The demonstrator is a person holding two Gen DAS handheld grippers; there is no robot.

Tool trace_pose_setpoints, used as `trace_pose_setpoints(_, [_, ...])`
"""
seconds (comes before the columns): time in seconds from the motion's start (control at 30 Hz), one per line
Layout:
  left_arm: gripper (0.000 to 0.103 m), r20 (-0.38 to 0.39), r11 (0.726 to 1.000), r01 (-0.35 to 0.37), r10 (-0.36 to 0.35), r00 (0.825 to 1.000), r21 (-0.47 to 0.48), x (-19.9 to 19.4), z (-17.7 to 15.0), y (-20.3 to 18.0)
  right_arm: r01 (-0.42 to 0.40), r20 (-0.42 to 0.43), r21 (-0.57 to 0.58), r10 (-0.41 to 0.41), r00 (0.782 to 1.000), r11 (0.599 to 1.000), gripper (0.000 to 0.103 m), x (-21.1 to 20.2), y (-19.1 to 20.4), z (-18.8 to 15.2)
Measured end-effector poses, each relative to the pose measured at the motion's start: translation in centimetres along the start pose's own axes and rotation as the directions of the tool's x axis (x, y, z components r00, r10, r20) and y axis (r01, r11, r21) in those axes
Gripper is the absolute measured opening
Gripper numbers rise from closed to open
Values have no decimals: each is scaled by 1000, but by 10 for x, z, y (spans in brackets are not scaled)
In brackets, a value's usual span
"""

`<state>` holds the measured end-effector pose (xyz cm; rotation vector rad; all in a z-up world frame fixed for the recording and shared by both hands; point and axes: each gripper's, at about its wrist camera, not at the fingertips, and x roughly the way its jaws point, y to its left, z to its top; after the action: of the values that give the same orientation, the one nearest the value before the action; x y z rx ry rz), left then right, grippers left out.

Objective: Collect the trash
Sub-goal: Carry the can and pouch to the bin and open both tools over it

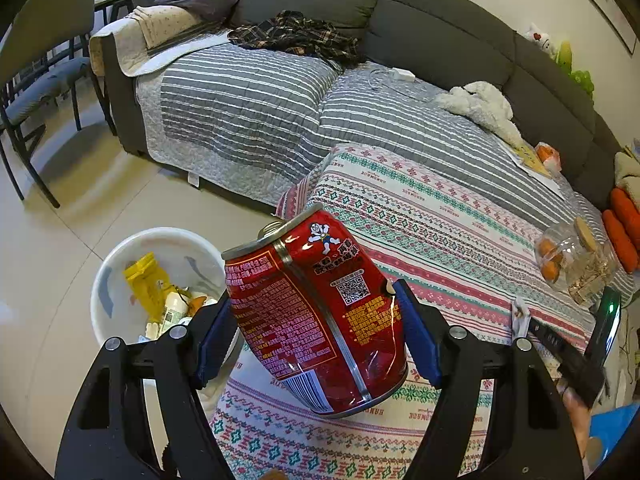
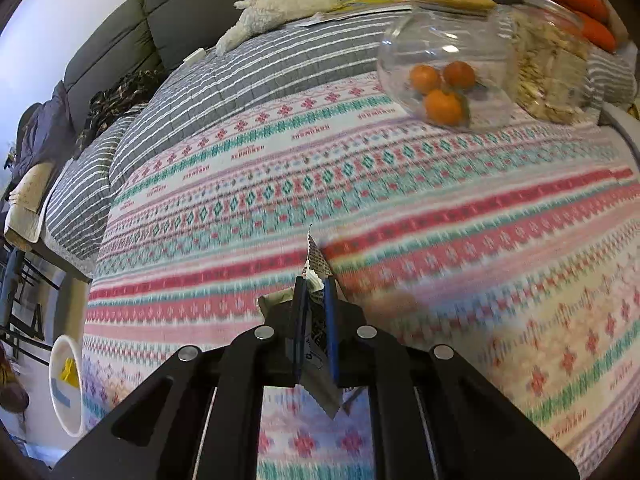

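Observation:
My left gripper (image 1: 316, 320) is shut on a dented red drink can (image 1: 316, 312) and holds it tilted in the air above the edge of the patterned tablecloth (image 1: 440, 232). A white trash bin (image 1: 120, 280) with yellow wrappers inside stands on the floor just left of the can. My right gripper (image 2: 316, 284) is shut on a crumpled printed wrapper (image 2: 318, 260) and holds it above the tablecloth (image 2: 360, 200). The bin also shows at the left edge of the right wrist view (image 2: 66, 384). The right gripper also shows at the right of the left wrist view (image 1: 560, 344).
A glass jar with oranges (image 2: 436, 68) and a jar of snacks (image 2: 552, 76) stand on the table at the far right. A grey sofa (image 1: 400, 8) with striped covers, clothes and plush toys lies behind. A chair (image 1: 40, 60) stands at the left.

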<state>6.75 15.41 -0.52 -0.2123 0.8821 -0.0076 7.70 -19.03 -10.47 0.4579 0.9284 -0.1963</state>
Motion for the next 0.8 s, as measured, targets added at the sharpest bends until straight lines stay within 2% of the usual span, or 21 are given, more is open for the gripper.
trace_pose_setpoints(0.2, [71,11,1000,24,-23,1000,-14,-8,1,5,18,38,-73,-16,999,997,9,-25,9,-19])
trace_pose_setpoints(0.37, [71,29,1000,22,-21,999,-18,-16,1,13,-17,74,-146,28,997,989,9,-46,37,-27])
trace_pose_setpoints(0.57, [71,45,999,6,-3,999,-49,-24,4,33,-105,89,-234,129,988,967,9,-66,90,-35])
trace_pose_setpoints(0.8, [71,74,993,-18,27,997,-116,-37,12,71,-260,38,-308,285,958,915,9,-71,171,-47])
